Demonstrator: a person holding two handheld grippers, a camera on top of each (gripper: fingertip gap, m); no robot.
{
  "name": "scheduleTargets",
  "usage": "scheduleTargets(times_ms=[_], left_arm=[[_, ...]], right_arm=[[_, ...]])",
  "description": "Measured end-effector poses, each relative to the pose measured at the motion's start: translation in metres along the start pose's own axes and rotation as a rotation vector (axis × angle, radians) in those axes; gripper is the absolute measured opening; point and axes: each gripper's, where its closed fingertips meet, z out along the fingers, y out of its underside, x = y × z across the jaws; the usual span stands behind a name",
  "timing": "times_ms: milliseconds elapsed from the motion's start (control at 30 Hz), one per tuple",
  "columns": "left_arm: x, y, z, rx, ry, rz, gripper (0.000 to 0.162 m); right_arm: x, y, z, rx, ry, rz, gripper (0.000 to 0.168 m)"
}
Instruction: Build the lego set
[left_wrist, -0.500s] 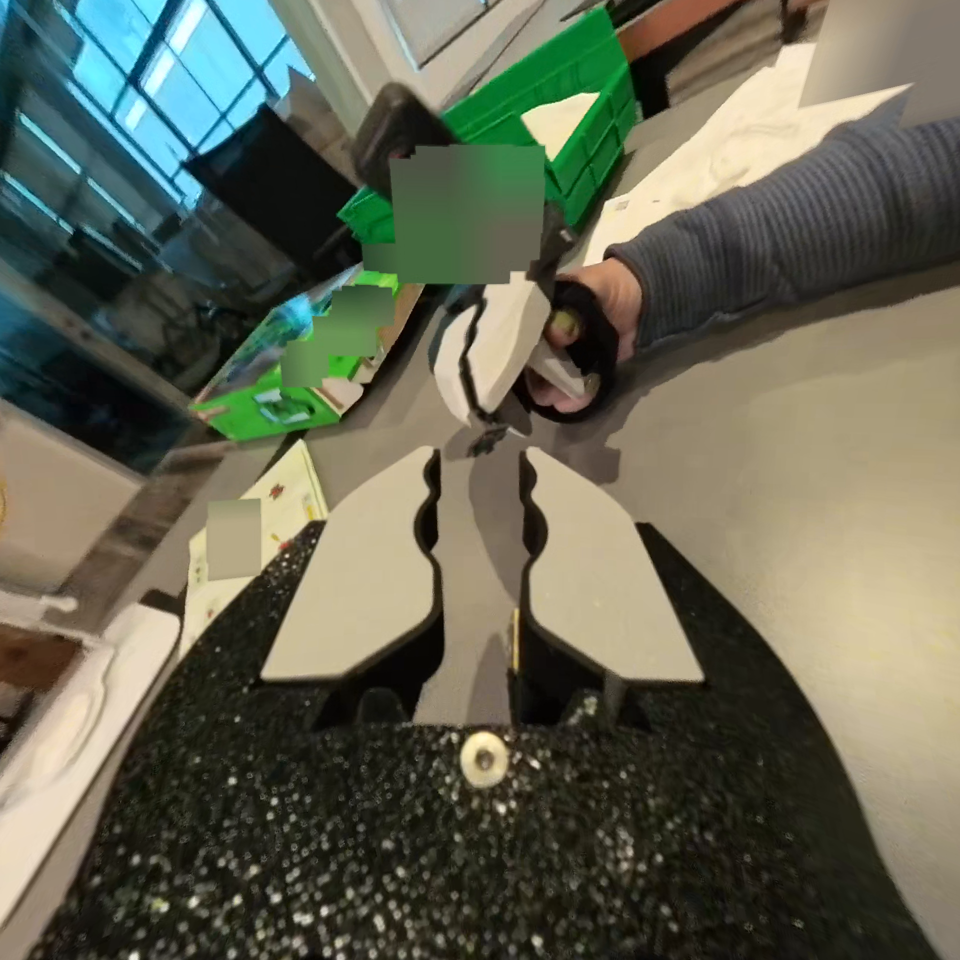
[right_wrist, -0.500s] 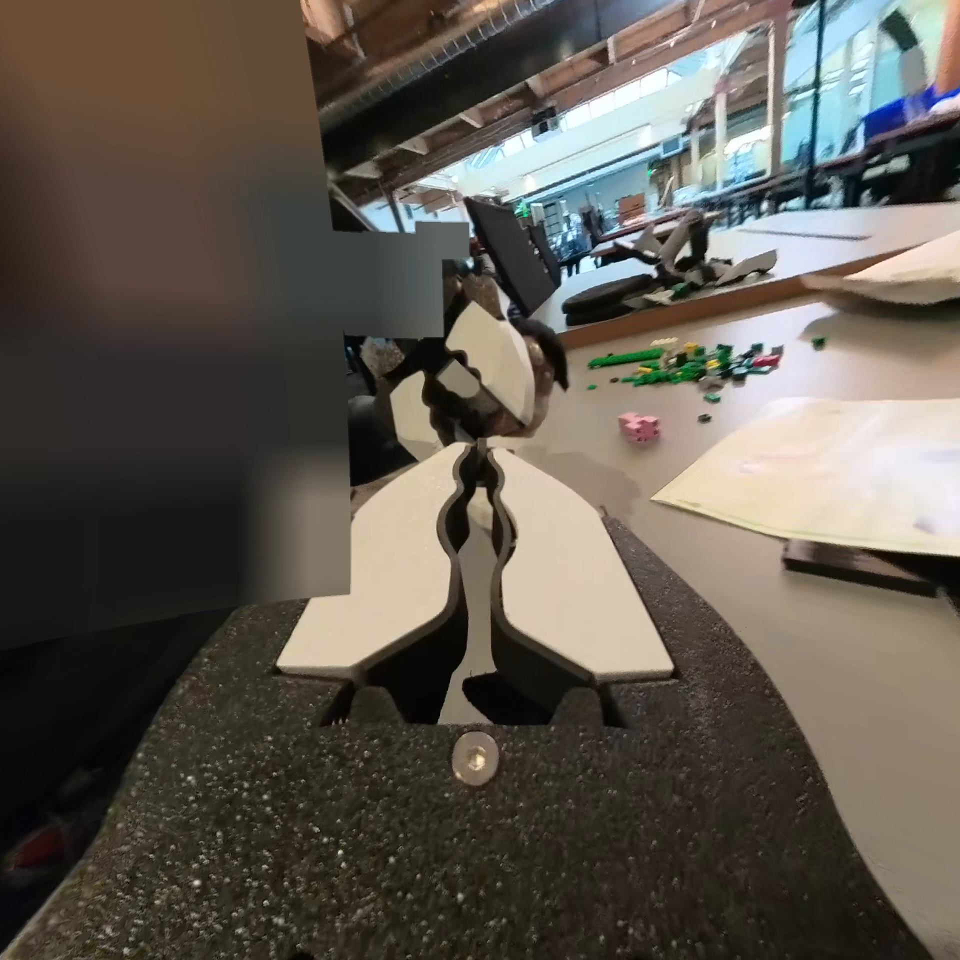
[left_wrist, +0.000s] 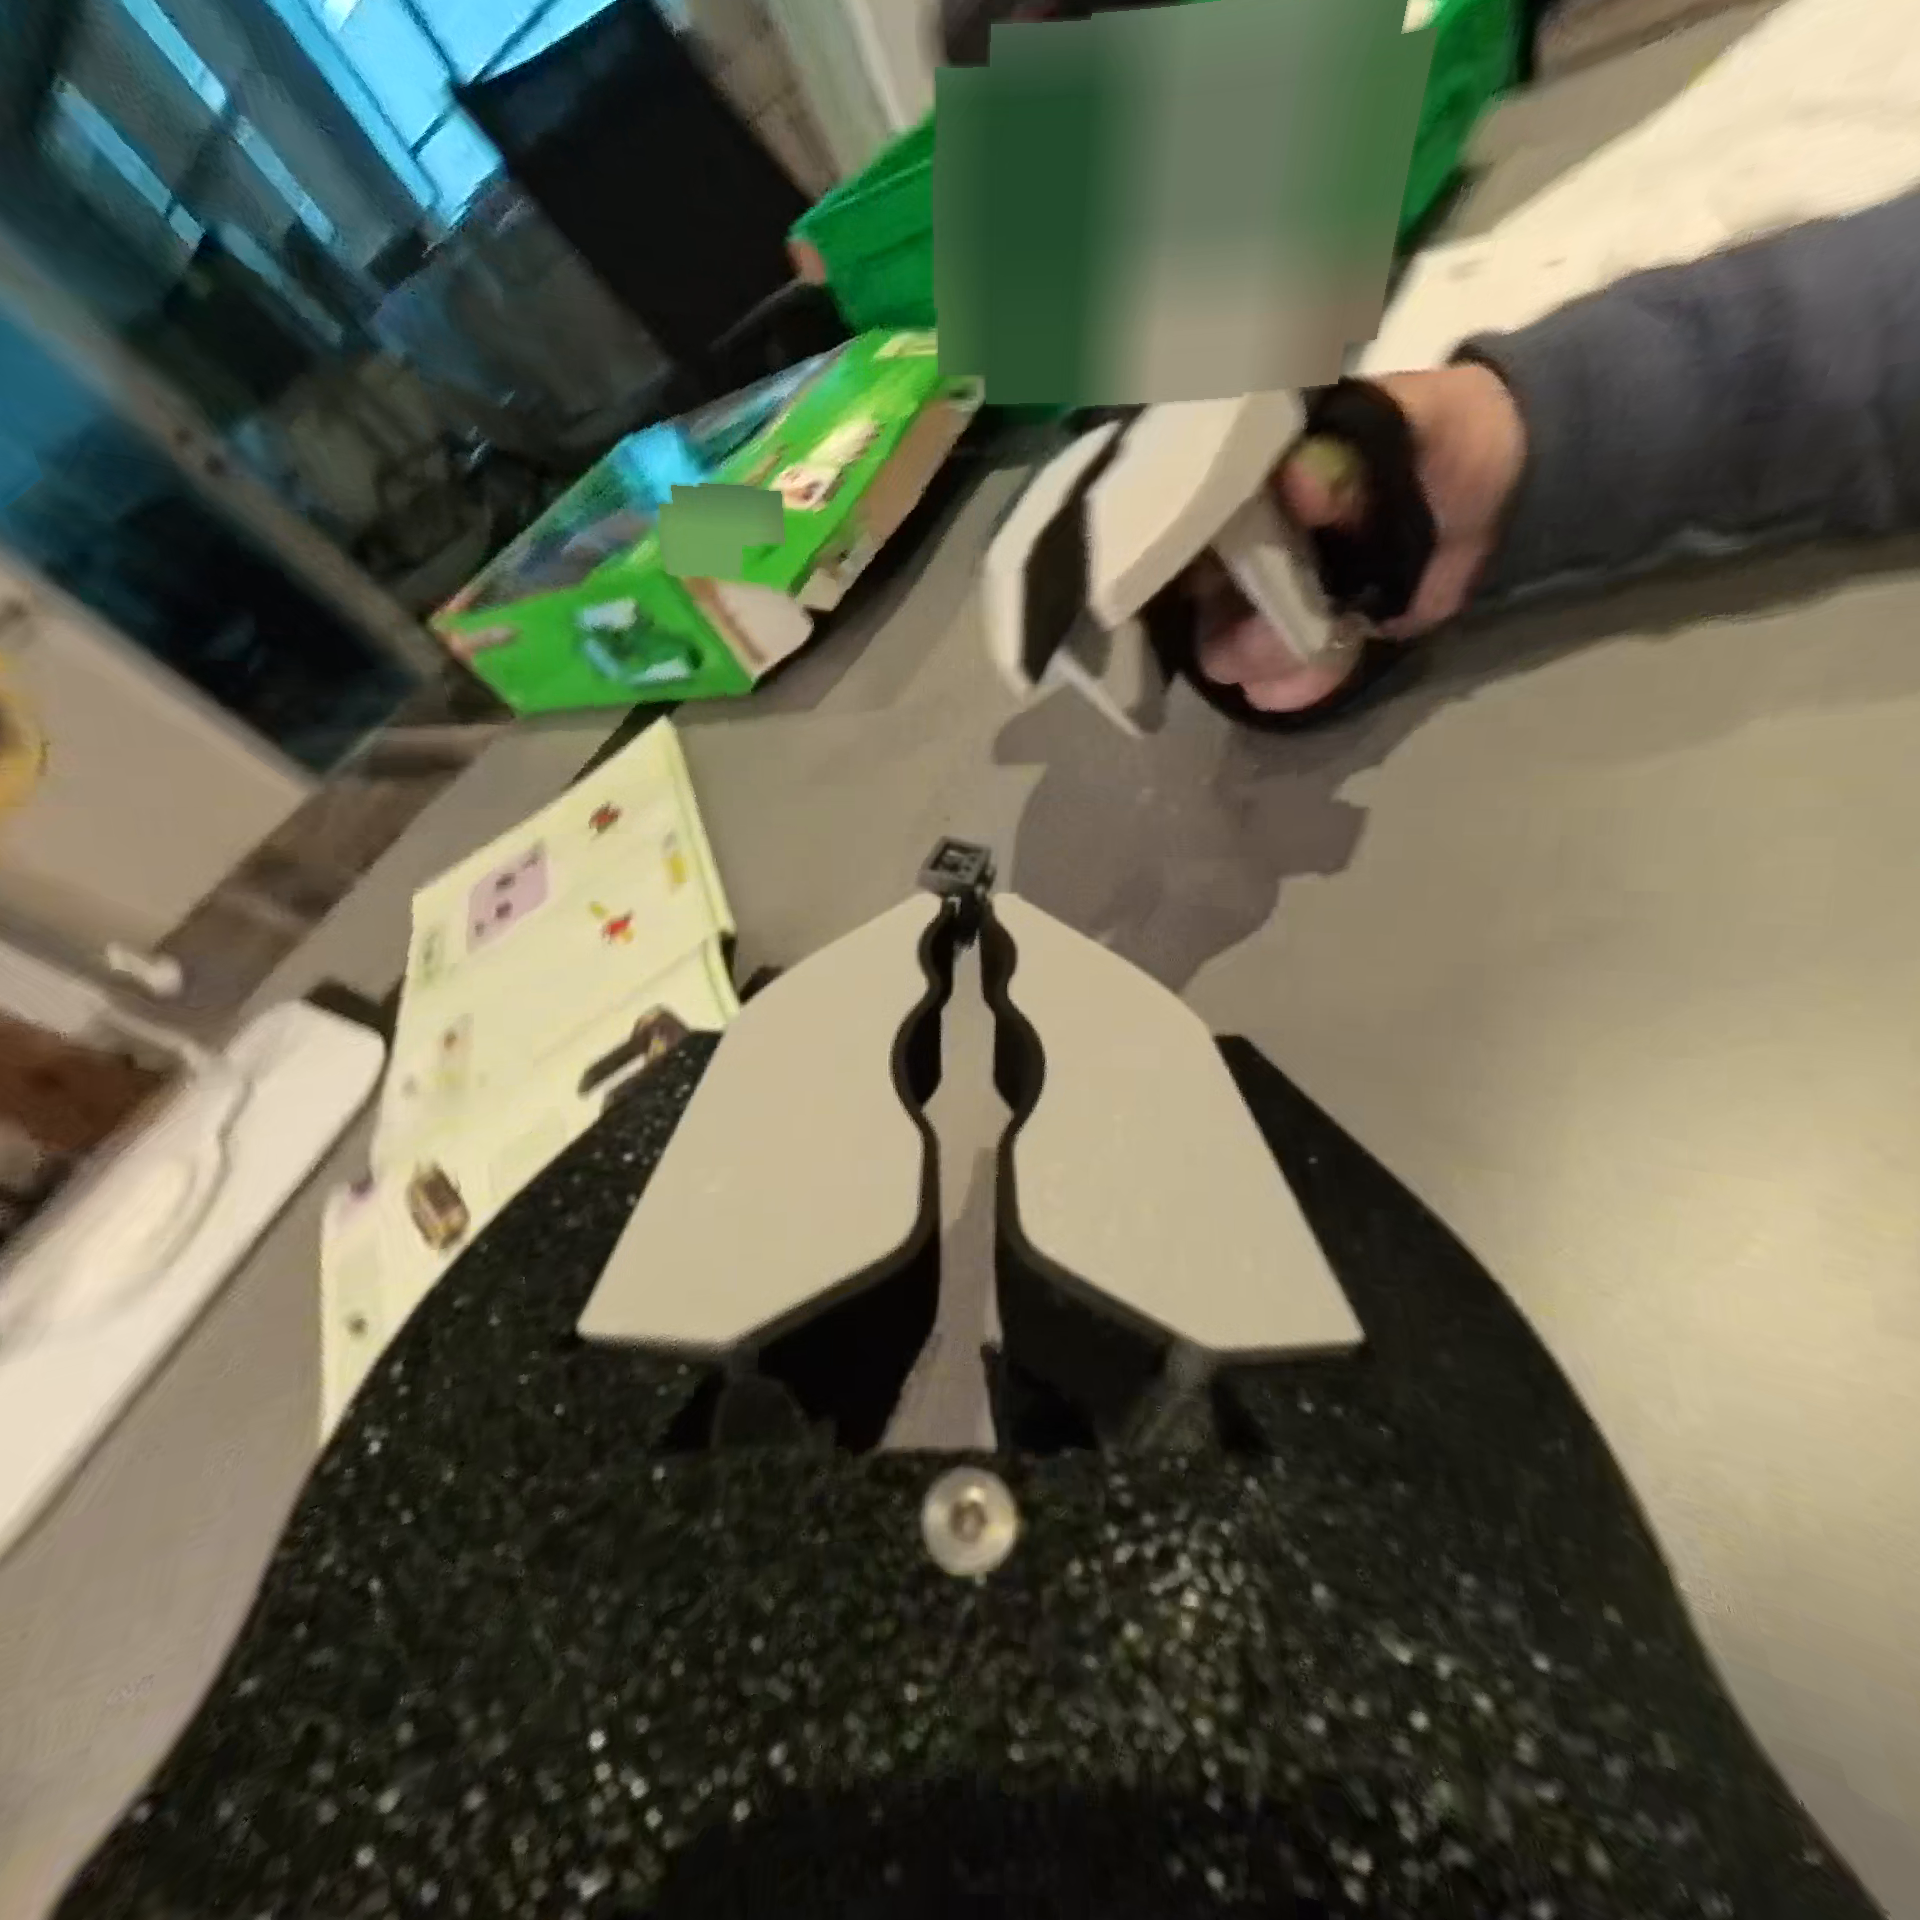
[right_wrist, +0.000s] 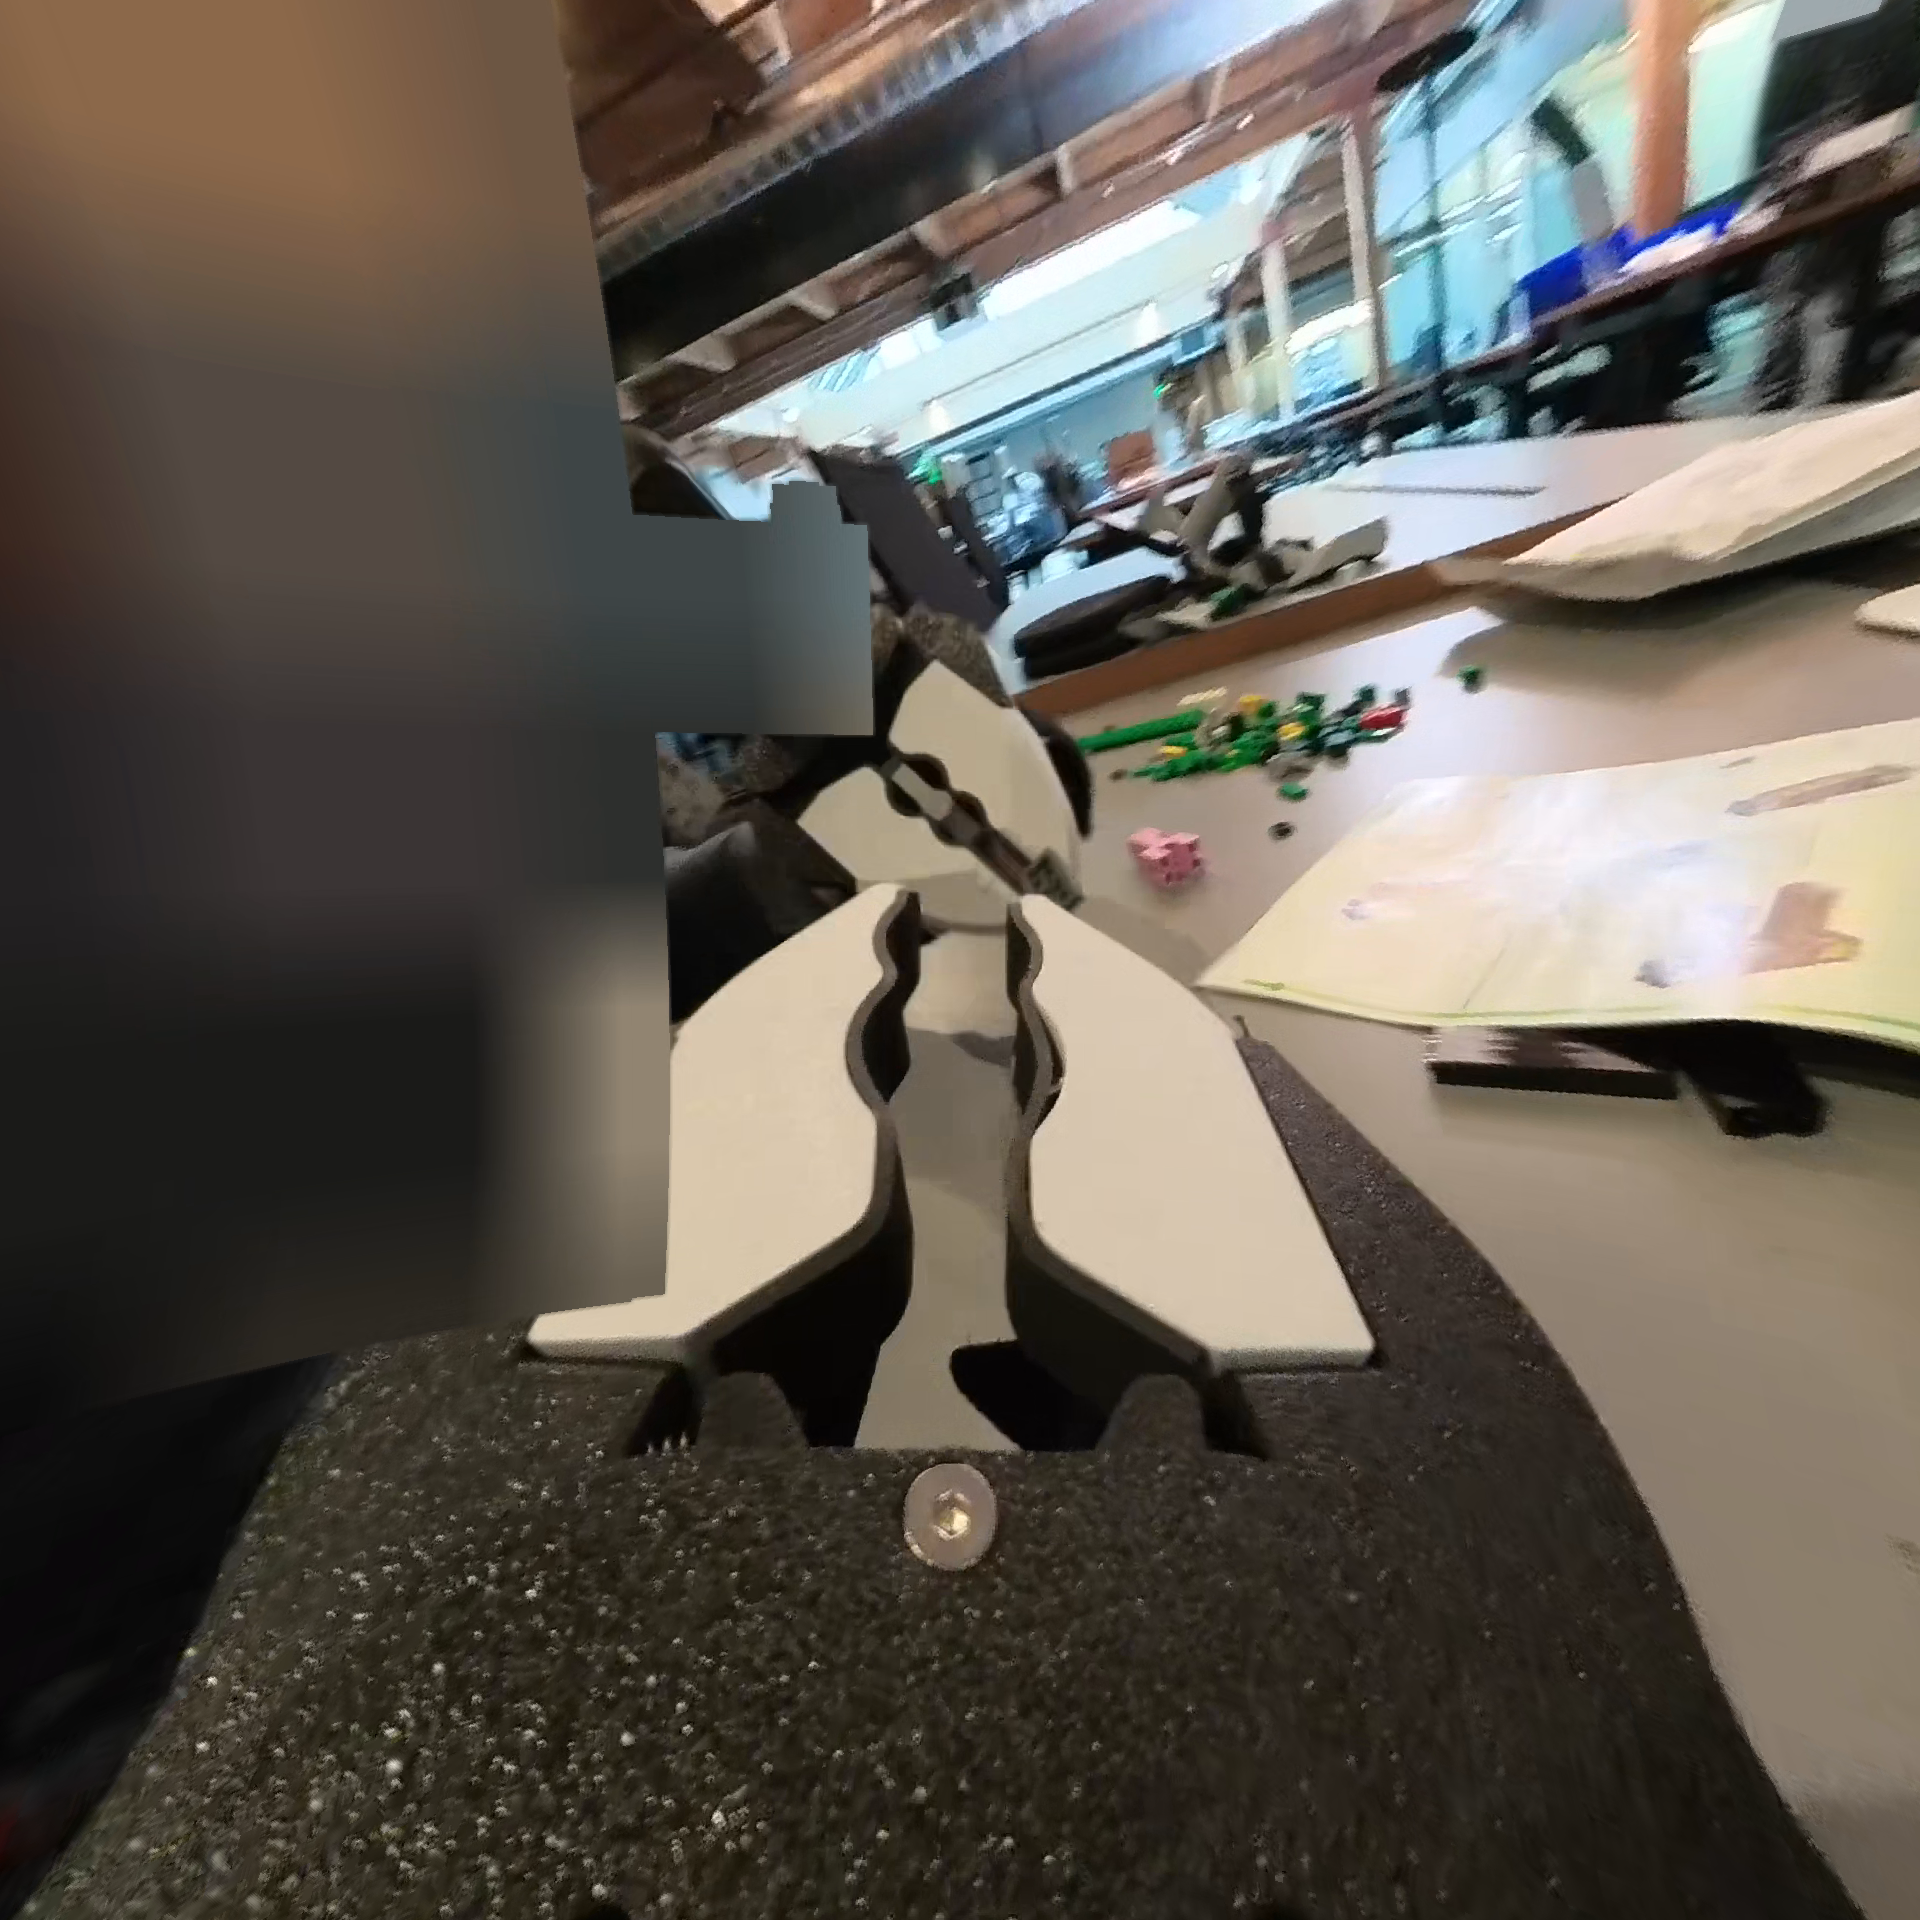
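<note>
We are pinching a small dark square lego piece (left_wrist: 958, 871) at the left gripper (left_wrist: 964, 914) tips; our right gripper (right_wrist: 961, 914) is hanging empty, narrowly parted, above the grey table (right_wrist: 1558, 1299).

No text is legible. The green box (left_wrist: 665, 582) carries printing, blurred and partly masked. The instruction booklet (left_wrist: 540, 997), just in front of the green box, shows only coloured diagrams.

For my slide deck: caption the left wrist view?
Left gripper pinches a small dark brick above the grey table; right gripper open beyond.
</note>
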Motion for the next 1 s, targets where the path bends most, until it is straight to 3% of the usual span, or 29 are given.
scheduleTargets(times_ms=[133,300,467,767,1000], left_arm=[[-0.024,0.010,-0.018,0.033,-0.062,-0.273,0.004],[-0.030,0.008,-0.025,0.044,-0.110,-0.323,0.004],[-0.041,0.001,-0.026,0.107,-0.121,-0.429,0.004],[-0.052,-0.001,-0.018,0.161,-0.128,-0.409,0.004],[-0.066,-0.013,0.015,0.197,-0.067,-0.215,0.004]], right_arm=[[0.021,-0.011,-0.013,0.071,0.187,-0.059,0.016],[0.037,-0.017,-0.020,0.106,0.333,-0.044,0.018],[0.043,-0.015,-0.023,0.041,0.470,-0.206,0.020],[0.042,0.004,-0.010,-0.083,0.479,-0.299,0.018],[0.043,0.010,-0.007,-0.149,0.529,-0.415,0.016]])
